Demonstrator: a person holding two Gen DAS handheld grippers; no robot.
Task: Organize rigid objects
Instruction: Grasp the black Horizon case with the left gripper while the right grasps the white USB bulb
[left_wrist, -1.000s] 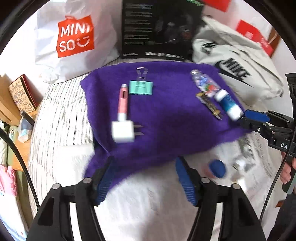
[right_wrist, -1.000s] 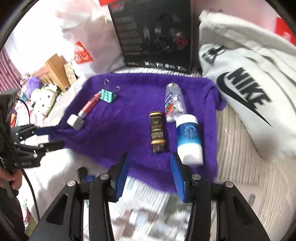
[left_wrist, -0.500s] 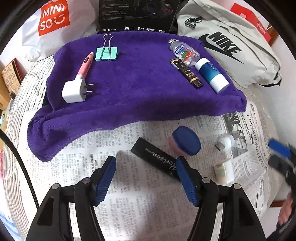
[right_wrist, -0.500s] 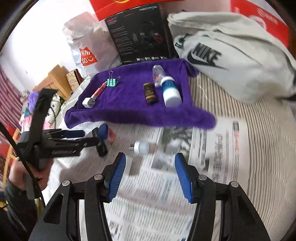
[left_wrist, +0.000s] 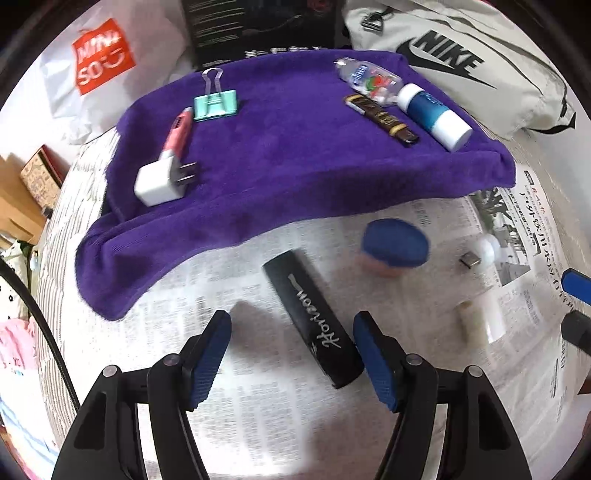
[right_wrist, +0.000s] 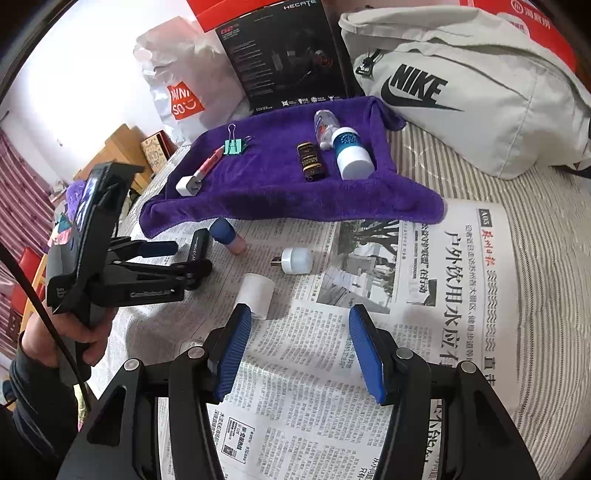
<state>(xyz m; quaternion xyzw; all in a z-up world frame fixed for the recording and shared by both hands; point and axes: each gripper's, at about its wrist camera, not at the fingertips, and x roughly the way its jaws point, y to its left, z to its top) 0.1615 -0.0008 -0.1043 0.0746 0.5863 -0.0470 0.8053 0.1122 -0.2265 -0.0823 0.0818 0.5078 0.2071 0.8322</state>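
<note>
On the newspaper (left_wrist: 258, 417) in front of the purple towel (left_wrist: 295, 155), a black bar (left_wrist: 314, 317) printed with silver script lies on a slant, its near end just inside the spread fingers of the left gripper (left_wrist: 291, 354). That claw is wide open and holds nothing; the bar sits off-centre, close against the right-hand pad and well clear of the left one.

The likely trouble comes from that skew. If the jaws close as they stand, the pads probably meet the bar on its corners instead of its flat sides, so it may twist, slide along the paper or squirt out toward the blue-capped pink piece (left_wrist: 393, 247) just beyond it. The sheet itself looks loose, and a dragging pad could bunch it and shove the small white USB light (right_wrist: 295, 260) or the white cylinder (right_wrist: 256, 293) nearby. Blur in the left view suggests motion, which makes a clean centring harder.

Seen from the right wrist, the left gripper (right_wrist: 184, 258) is held low and nearly level over the paper, its handle gripped from below by a hand (right_wrist: 88, 336) at the left edge, fingers straddling the bar's end. The right gripper (right_wrist: 299, 347) hovers apart from it above bare newsprint, equally wide open and empty, with the white cylinder just beyond its left pad.

Six items already rest on the towel; four are left on the paper.
</note>
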